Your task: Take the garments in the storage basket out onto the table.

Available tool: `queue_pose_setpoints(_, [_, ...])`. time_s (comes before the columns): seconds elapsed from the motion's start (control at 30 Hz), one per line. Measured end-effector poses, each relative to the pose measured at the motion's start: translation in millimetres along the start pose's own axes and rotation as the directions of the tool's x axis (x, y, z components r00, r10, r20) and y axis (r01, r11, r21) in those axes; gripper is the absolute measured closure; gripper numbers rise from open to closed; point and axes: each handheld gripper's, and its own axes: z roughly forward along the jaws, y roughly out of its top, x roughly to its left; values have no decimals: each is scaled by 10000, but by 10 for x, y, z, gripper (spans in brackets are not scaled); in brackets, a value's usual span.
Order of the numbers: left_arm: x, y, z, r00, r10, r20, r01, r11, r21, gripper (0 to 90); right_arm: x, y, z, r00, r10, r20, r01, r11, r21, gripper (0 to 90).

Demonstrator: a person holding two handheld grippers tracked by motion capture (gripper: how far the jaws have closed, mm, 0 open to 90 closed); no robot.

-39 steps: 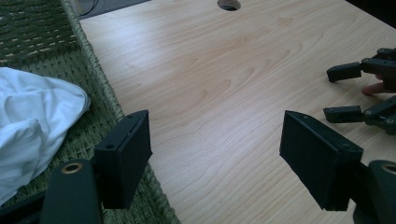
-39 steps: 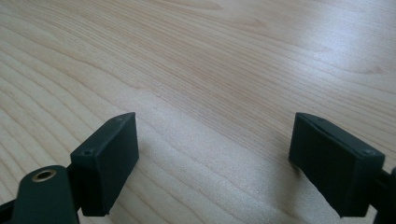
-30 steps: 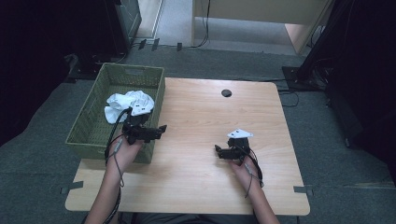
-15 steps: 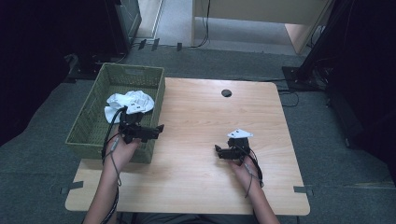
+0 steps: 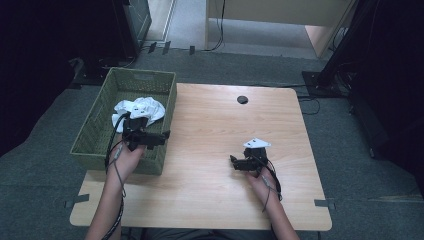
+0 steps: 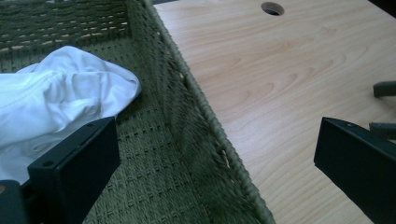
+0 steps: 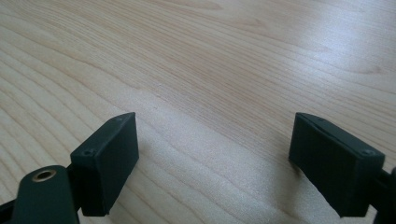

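A crumpled white cloth lies inside a green woven basket at the table's left side. My left gripper hovers over the basket's near right wall. Its jaws have just been opening and stand wide, one over the basket floor beside the cloth, the other over the wood, with nothing gripped. My right gripper rests low over the bare tabletop at the right, open, with nothing between its jaws.
The wooden table has a round cable hole near its far edge. Grey carpet surrounds it, with dark furniture and cables beyond the far side.
The left gripper has shifted slightly over the basket's near right corner. The cloth and the right gripper have stayed where they were.
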Motion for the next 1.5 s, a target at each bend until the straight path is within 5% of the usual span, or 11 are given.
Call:
queue_pose_setpoints(0.37, [140, 104, 79, 9988, 215, -450, -191, 9984, 529, 5, 1, 0, 0, 10000, -9, -5, 9, 10000, 6, 160])
queue_pose_setpoints(0.5, [190, 154, 88, 9996, 0, -286, 10, 9994, 359, 5, 0, 0, 0, 10000, -17, -3, 17, 10000, -2, 160])
queue_pose_setpoints(0.8, [231, 260, 135, 9958, 543, -743, -528, 9984, 215, 5, 1, 0, 0, 10000, -6, -16, 6, 10000, 3, 160])
queue_pose_setpoints(1.1, [293, 347, 179, 9948, 651, -779, -672, 9974, -243, 5, 2, 1, 0, 10000, 11, -8, -11, 10000, 5, 160])
queue_pose_setpoints(1.27, [369, 369, 239, 9899, 850, -1131, -888, 9956, -289, 5, 2, 0, 0, 10000, 7, -8, -7, 10000, 4, 160])
queue_pose_setpoints(1.5, [529, 392, 335, 9919, 577, -1131, -598, 9981, -150, 5, 1, 1, 0, 10000, 0, -12, 0, 10000, 0, 160])
